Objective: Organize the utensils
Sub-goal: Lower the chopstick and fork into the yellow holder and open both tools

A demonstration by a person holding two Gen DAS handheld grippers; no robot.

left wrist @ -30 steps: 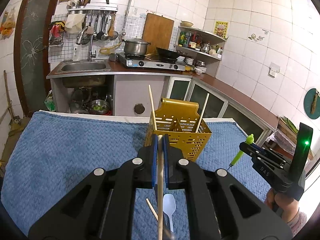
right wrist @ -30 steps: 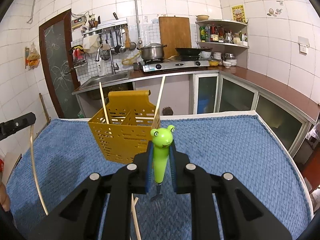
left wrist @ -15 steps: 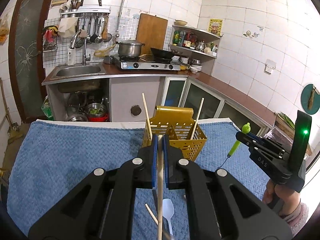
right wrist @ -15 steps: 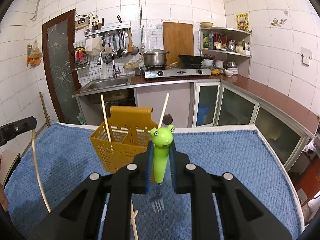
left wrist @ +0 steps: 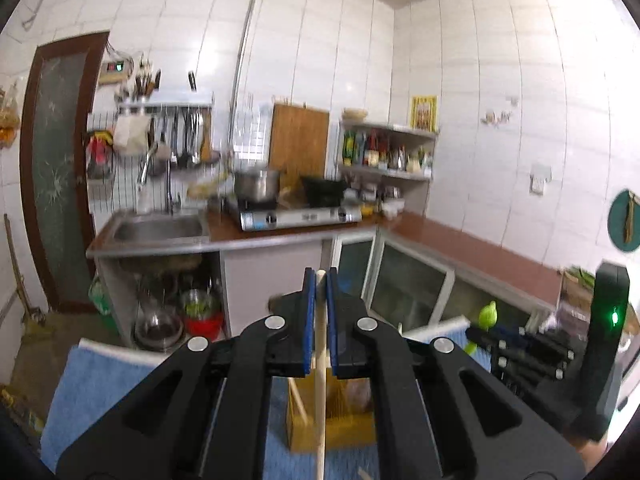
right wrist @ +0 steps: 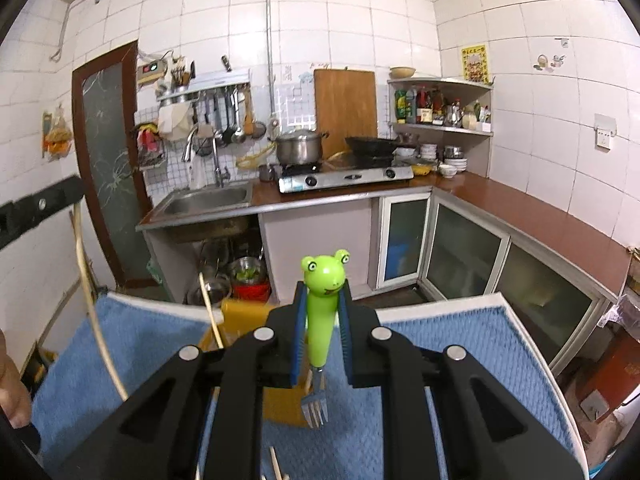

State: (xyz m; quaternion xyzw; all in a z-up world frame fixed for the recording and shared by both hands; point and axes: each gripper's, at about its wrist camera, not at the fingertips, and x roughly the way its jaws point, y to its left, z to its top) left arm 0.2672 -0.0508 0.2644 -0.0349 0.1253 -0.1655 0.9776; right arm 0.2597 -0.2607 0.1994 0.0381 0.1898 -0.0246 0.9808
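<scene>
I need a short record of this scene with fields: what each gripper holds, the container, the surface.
left gripper: shut on a wooden chopstick
right gripper: shut on a frog-handled fork, tines down
container: yellow utensil basket, one chopstick standing in it
surface: blue towel

My table's blue towel [right wrist: 460, 364] carries the yellow utensil basket [right wrist: 240, 314], and loose chopsticks [right wrist: 275, 462] lie on it near me.

No legible text, label or number anywhere
</scene>
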